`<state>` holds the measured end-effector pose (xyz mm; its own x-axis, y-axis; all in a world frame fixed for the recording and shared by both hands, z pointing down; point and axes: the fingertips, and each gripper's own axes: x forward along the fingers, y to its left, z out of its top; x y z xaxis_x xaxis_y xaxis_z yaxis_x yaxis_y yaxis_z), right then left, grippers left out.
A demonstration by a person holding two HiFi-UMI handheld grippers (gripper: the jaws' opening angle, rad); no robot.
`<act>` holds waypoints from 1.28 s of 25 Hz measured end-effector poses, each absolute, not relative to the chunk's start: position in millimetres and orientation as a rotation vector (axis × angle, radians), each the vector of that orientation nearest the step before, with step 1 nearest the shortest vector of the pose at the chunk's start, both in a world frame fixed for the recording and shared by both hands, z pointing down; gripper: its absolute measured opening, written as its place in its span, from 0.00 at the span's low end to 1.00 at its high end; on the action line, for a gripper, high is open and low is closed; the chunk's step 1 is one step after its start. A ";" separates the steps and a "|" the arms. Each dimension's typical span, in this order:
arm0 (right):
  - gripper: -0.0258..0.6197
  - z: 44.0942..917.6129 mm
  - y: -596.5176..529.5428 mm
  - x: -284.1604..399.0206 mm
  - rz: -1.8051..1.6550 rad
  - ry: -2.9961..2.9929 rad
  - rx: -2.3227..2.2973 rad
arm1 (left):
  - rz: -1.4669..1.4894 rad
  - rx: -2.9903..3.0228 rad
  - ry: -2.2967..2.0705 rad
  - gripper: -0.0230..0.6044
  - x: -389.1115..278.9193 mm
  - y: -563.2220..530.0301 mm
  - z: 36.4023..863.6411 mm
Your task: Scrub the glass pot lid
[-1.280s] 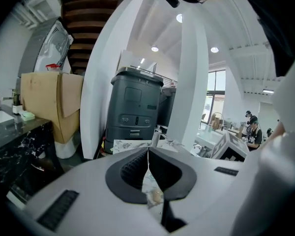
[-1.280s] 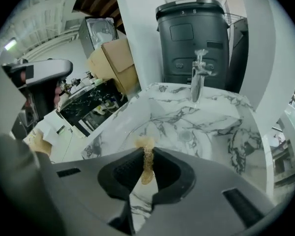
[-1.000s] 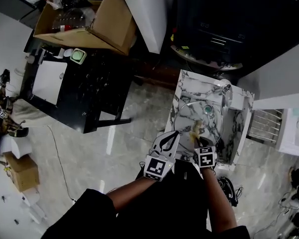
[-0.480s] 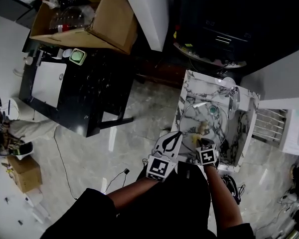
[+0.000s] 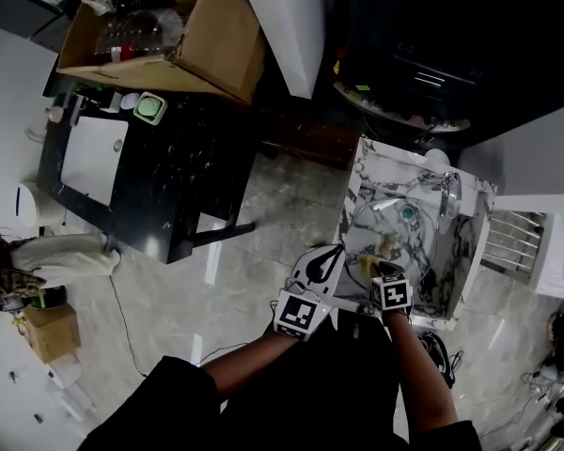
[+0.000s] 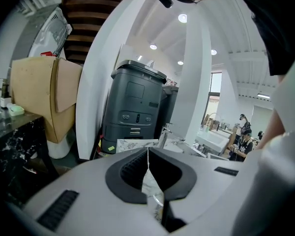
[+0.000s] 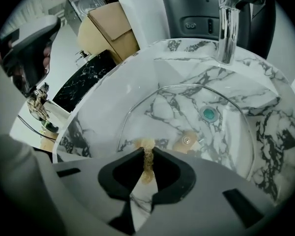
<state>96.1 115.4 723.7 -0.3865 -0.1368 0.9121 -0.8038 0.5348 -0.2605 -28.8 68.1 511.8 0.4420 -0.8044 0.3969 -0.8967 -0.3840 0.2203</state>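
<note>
Glass pot lid (image 5: 385, 231), flat in the marble sink (image 5: 359, 188), just ahead of the right gripper (image 5: 386, 269).

Head view:
- Set further right in frame than a second ago, sink and all, which looks like head drift and no move of the lid.
- Tan scrubber (image 5: 390, 245) slid only a little along the lid's near edge.
- Reads as one short stroke inside ongoing scrubbing, with most of the glass probably not yet covered.
- Left gripper (image 5: 325, 255) still off the sink, just beside the right one, taking no part.
- Counted here: two grippers, one lid, one scrubber, one sink, one faucet (image 5: 448, 195), one black table (image 5: 141, 158), and two cardboard boxes, one large (image 5: 169, 36) and one small (image 5: 45, 332).

Left gripper view:
- Jaws pressed together at the tips, gripping nothing, with only a sliver of marble visible through the gap behind them.
- Beyond the tips: one grey bin (image 6: 135, 102), with the faucet and the sink's far rim to its right.
- Lid not clearly visible from here.

Right gripper view:
- Jaws clenched on the scrubber, its tuft poking past the tips onto the lid's near rim.
- One knob mount (image 7: 187, 140) just ahead and right of the tips.
- One green drain plug (image 7: 208, 113) further ahead under the glass.
- Faucet beyond that, at the far rim.
- Glass ahead of the tips open to further strokes.
</note>
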 end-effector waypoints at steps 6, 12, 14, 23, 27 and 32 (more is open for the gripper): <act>0.14 721.4 107.7 74.7 0.931 -1.872 0.779 | 0.358 2.304 -1.427 0.07 -33.7 67.1 513.4; 0.14 727.7 93.2 66.0 1.019 -1.893 0.802 | 0.347 2.296 -1.383 0.07 -27.8 72.7 520.9; 0.14 728.9 90.3 63.7 1.048 -1.896 0.786 | 0.352 2.292 -1.383 0.07 -27.4 71.7 519.8; 0.14 733.8 69.5 54.0 1.059 -1.912 0.783 | 0.356 2.300 -1.353 0.07 -25.5 64.7 524.2; 0.14 735.6 58.7 51.4 1.090 -1.922 0.803 | 0.375 2.309 -1.329 0.07 -29.1 57.8 527.1; 0.14 737.3 53.9 49.8 1.057 -1.930 0.795 | 0.412 2.331 -1.319 0.07 -32.9 50.2 523.3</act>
